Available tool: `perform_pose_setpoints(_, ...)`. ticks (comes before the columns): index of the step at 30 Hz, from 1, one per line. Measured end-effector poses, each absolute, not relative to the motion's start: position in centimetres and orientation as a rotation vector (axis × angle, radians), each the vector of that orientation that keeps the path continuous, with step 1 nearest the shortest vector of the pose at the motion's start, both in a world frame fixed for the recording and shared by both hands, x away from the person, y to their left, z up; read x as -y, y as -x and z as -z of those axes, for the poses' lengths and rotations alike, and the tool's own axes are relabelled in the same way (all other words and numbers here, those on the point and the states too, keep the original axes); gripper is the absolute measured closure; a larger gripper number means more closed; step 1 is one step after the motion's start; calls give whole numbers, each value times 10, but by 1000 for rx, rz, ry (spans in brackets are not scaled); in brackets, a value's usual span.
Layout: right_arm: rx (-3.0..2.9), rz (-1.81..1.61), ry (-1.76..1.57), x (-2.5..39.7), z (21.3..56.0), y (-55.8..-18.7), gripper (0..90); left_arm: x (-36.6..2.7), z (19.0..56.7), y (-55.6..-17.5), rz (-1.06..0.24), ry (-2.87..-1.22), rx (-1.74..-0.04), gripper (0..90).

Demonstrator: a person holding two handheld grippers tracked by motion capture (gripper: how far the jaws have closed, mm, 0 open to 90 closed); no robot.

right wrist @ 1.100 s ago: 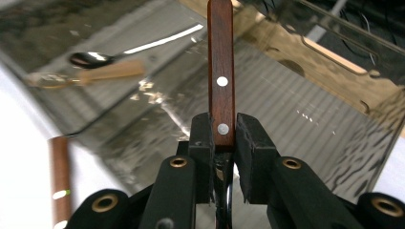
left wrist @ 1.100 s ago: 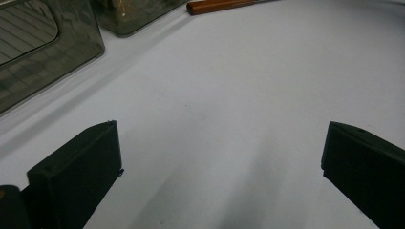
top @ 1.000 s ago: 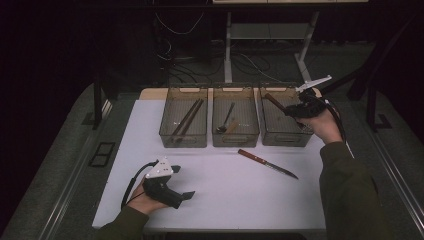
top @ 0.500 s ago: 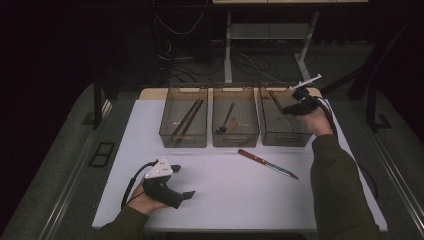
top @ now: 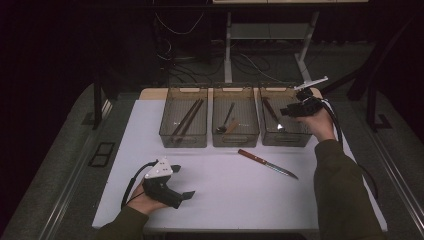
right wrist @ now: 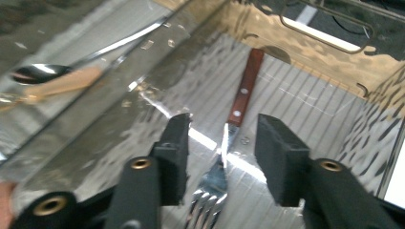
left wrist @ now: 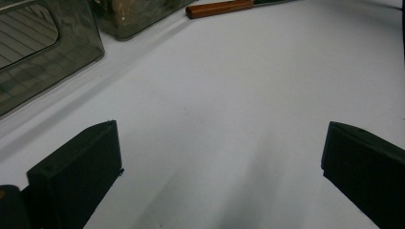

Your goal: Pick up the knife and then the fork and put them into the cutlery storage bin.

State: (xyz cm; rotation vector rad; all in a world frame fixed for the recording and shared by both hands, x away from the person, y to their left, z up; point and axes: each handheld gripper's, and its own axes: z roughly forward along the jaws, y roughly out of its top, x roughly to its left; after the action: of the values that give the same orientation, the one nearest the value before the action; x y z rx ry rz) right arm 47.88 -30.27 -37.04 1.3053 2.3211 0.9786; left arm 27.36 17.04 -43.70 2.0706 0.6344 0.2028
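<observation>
A fork (right wrist: 243, 90) with a reddish wooden handle lies on the floor of the right-hand clear bin (top: 286, 142). My right gripper (right wrist: 222, 129) hovers low over the fork, its jaws apart on either side of the neck and not touching it. From above, the right gripper (top: 286, 111) reaches into that bin from its right side. The left gripper (top: 182, 181) rests on the white table near the front left, wide open with nothing in it (left wrist: 222, 131). A wooden-handled knife (top: 267, 163) lies loose on the table in front of the bins.
The left bin (top: 182, 142) holds dark chopsticks (top: 186, 118); the middle bin (top: 235, 143) holds a spoon (top: 226, 120). The knife's handle (left wrist: 219, 8) shows at the top of the left gripper view. Cables trail from both grippers. Dark floor surrounds the table.
My right gripper has shifted slightly left and down over the right bin. The left gripper has stayed still.
</observation>
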Motion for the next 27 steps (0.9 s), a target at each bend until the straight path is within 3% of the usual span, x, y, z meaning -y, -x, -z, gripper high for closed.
perform_pose_setpoints(14,-2347,-1118,-1135,297,355,-415,418,-169,438,-272,-206,-2077,-629,0)
perform_pose_setpoints(23,-2388,-1212,-1025,288,363,-377,425,-169,437,-272,-205,-2073,-625,0)
perform_pose_setpoints(27,-2430,-1238,-1006,281,376,-365,470,-169,437,-272,-200,-2075,-622,0)
